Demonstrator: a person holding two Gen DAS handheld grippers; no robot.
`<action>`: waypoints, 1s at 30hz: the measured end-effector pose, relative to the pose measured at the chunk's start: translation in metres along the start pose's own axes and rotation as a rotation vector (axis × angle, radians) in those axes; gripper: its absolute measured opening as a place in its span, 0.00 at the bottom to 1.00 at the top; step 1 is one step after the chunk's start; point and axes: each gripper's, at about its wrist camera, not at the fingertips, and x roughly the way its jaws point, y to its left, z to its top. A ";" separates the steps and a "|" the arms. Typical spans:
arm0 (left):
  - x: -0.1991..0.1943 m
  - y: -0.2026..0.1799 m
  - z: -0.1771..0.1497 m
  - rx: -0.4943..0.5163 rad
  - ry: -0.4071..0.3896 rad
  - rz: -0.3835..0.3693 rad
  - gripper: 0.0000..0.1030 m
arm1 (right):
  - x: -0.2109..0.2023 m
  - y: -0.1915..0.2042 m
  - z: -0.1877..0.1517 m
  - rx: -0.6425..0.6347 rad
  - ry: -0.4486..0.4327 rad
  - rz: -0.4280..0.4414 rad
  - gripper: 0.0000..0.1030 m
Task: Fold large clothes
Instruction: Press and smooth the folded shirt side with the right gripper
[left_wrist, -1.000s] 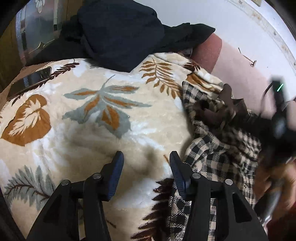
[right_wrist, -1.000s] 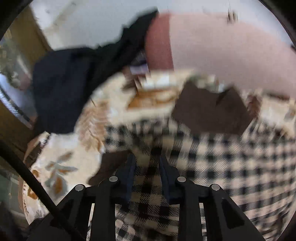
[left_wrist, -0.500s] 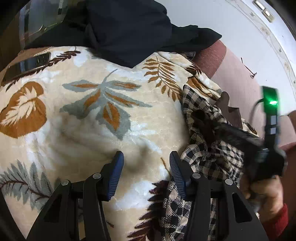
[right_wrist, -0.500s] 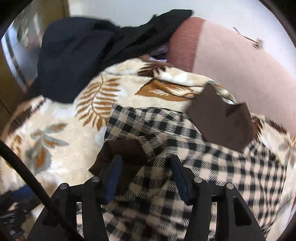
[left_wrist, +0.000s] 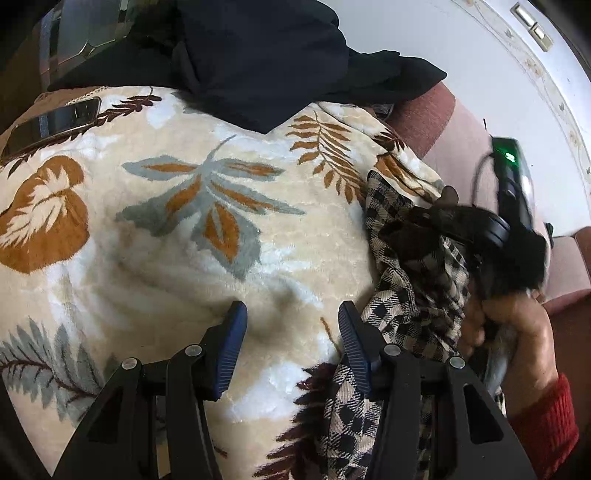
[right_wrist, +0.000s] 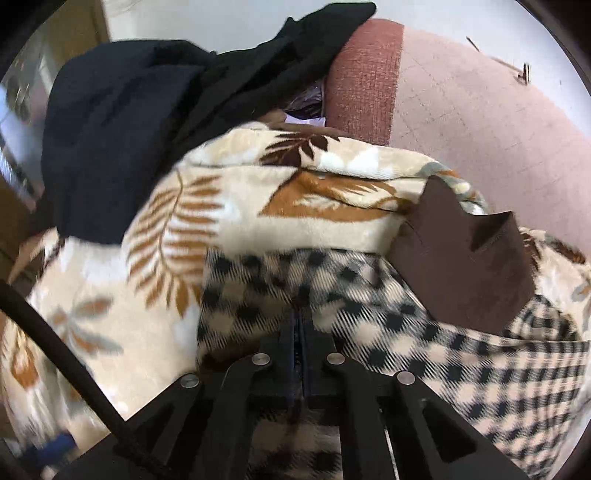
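No readable text, labels, brand names or numbers can be made out anywhere, honestly. Only leaf patterns and checks are seen on the fabrics, and nothing legible is printed on either gripper.

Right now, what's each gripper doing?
Left gripper: open, holding nothing.
Right gripper: shut on the checked garment.

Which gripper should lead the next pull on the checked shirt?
Right. The right gripper is shut on the checked shirt, while the left gripper hangs open over the leaf-print blanket, gripping nothing.
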 end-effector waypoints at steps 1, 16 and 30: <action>0.000 0.000 0.000 0.005 -0.001 0.003 0.49 | 0.011 0.001 0.002 0.010 0.039 0.020 0.03; -0.009 0.004 0.003 -0.024 -0.022 0.000 0.49 | -0.019 0.022 -0.032 -0.161 0.030 -0.003 0.17; -0.006 -0.001 0.002 0.016 -0.021 0.025 0.50 | 0.000 0.041 -0.009 -0.157 0.071 -0.042 0.12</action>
